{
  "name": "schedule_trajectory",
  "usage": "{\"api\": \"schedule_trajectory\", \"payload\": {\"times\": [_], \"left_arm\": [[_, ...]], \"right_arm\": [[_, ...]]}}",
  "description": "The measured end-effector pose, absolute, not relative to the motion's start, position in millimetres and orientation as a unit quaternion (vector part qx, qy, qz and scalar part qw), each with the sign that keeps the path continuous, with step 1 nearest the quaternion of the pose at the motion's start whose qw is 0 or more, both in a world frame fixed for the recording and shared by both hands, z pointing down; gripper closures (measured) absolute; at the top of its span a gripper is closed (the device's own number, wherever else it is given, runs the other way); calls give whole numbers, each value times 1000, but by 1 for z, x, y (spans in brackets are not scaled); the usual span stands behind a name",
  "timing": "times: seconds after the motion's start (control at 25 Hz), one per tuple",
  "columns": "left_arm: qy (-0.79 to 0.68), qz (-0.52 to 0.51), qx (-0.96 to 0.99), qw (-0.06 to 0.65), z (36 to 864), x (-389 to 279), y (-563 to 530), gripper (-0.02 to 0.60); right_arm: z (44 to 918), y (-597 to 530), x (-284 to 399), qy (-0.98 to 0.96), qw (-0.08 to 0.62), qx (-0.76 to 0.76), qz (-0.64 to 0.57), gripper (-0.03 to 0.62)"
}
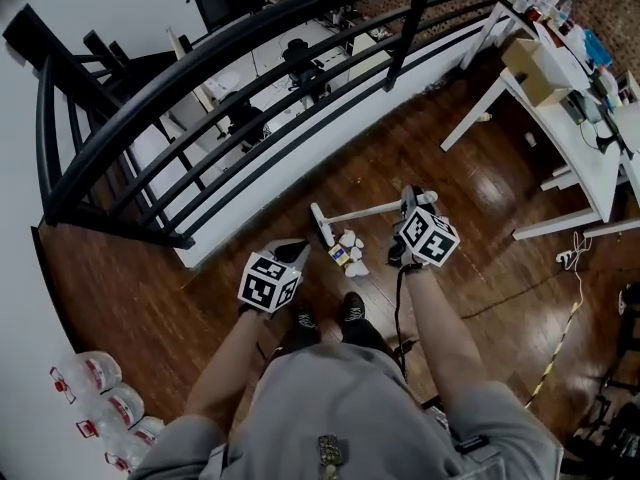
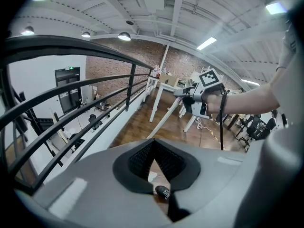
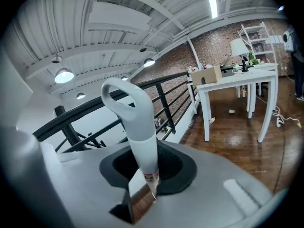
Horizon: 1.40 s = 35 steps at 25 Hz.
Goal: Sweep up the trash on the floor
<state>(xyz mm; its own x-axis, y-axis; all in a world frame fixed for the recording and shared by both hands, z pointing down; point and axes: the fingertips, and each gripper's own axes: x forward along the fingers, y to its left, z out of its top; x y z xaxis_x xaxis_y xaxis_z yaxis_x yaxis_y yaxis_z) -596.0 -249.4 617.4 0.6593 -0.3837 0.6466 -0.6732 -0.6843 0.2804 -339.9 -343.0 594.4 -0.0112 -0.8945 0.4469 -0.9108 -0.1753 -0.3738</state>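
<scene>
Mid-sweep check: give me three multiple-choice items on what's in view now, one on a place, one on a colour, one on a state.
1. Where is the trash?
A under the white table
B just ahead of the shoes, by the brush head
C beside the bottles

2. What colour is the handle?
A red
B black
C white

3. What is the right gripper doing?
A shut on the handle
B open, empty
C shut, empty

Answers: B, the head view shows the pale scraps next to the brush head. C, both views show it white. A, the jaws clamp it.
</scene>
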Motion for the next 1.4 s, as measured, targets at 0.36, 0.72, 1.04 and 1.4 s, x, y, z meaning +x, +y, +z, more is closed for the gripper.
{"api": "schedule_trajectory", "payload": {"times": [0.36, 0.72, 1.04, 1.4], "left_arm": [[-270, 287, 884, 251, 619, -574, -244, 577], [-263, 281, 893, 234, 610, -579, -246, 578], [-228, 255, 913, 224, 600, -552, -250, 578], [-170, 272, 931, 175, 580, -417, -219, 578]], "right_arm": [[595, -309, -305, -601, 11, 732, 322, 520], [573, -306, -312, -598, -60, 728, 329, 519], [486, -304, -313, -652, -96, 700, 277, 525], [406, -250, -227, -704, -106, 671, 208, 524]]}}
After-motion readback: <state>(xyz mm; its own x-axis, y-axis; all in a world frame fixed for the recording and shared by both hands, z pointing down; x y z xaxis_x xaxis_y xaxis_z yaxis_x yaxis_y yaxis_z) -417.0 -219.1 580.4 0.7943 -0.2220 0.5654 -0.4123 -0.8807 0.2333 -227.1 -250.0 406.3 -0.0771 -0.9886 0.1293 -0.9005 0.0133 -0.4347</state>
